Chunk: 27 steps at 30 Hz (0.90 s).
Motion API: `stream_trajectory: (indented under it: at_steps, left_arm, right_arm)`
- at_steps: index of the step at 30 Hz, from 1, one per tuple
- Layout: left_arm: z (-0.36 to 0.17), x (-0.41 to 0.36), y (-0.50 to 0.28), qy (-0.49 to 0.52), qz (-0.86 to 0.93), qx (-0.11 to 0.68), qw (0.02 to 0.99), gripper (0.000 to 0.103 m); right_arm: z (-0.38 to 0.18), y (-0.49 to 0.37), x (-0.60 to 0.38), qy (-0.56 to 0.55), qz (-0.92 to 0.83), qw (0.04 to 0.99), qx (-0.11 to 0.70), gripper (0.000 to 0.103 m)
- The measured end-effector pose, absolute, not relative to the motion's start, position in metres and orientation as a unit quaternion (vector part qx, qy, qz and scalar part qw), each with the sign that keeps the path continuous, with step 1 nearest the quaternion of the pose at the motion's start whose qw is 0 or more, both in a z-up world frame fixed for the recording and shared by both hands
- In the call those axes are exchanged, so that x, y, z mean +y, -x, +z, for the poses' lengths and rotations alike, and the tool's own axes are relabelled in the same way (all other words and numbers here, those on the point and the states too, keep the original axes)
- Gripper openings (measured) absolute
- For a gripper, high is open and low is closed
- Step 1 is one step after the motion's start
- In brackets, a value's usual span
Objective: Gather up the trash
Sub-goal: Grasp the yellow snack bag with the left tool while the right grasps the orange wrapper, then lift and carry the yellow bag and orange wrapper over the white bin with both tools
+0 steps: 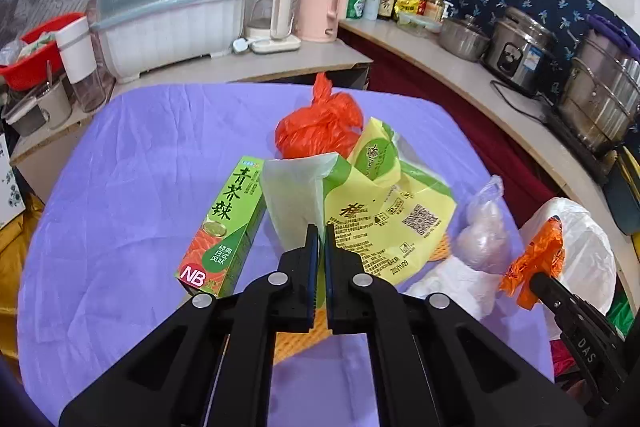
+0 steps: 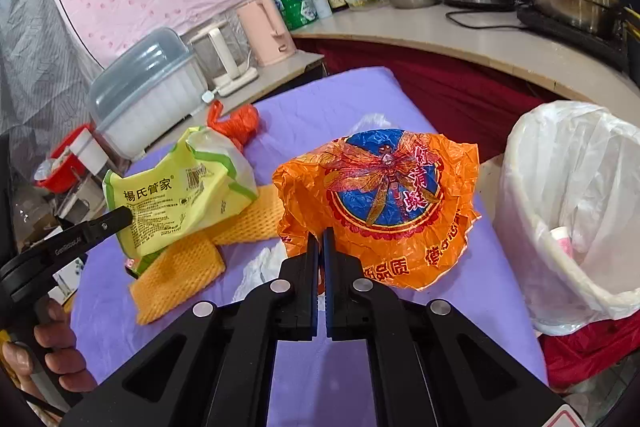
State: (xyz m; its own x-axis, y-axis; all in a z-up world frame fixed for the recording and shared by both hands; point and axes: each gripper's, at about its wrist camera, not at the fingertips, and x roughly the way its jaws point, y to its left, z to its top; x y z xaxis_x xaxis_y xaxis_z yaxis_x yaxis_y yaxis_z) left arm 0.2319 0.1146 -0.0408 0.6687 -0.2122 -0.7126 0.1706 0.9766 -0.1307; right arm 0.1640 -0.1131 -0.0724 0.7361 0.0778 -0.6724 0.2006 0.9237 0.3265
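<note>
I'm taking the lined bin (image 2: 576,211) as reference; it stands off the table's right edge, mouth open, so anything I lift only needs a short swing over.

Purple table cloth (image 1: 132,163) sits left of the bin and carries all the trash.

Yellow bag (image 1: 384,219): biggest piece, well left of the bin, mid-table. My left gripper (image 1: 319,227) is clamped shut on a thin edge of it, with a pale flap caught at the tips too. In the right wrist view the bag looks raised off the cloth, hanging from that pinch; edge grip makes sense for flimsy film.

Orange wrapper (image 2: 380,199): nearest the bin. Right gripper (image 2: 320,233) is closed on its lower edge, wrapper fanned out above the fingers. I judge it goes in first.

Yellow foam net (image 2: 180,267): flat on the cloth under the yellow bag, further from the bin than the wrapper.

Red knotted bag (image 1: 320,127): far side of the table from the bin, untouched.

Green box (image 1: 224,227): lying flat, left of the yellow bag, farthest from the bin.

Small clear bag (image 1: 482,227): between yellow bag and bin, loose on the cloth.

Risk: yellow bag slipping out of the pinch mid-swing.
</note>
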Motion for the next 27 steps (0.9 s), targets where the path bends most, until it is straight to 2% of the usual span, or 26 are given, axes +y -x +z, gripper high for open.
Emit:
stream_trajectory:
  at_steps: [14, 27]
  left_arm:
    - [0.032, 0.068, -0.180, 0.019, -0.151, 0.335, 0.930, 0.003]
    - [0.030, -0.065, -0.142, -0.034, -0.242, 0.341, 0.908, 0.003]
  right_arm:
    - [-0.012, -0.114, -0.152, -0.202, -0.046, 0.933, 0.295, 0.002]
    - [-0.011, -0.066, -0.256, -0.238, -0.108, 0.925, 0.277, 0.002]
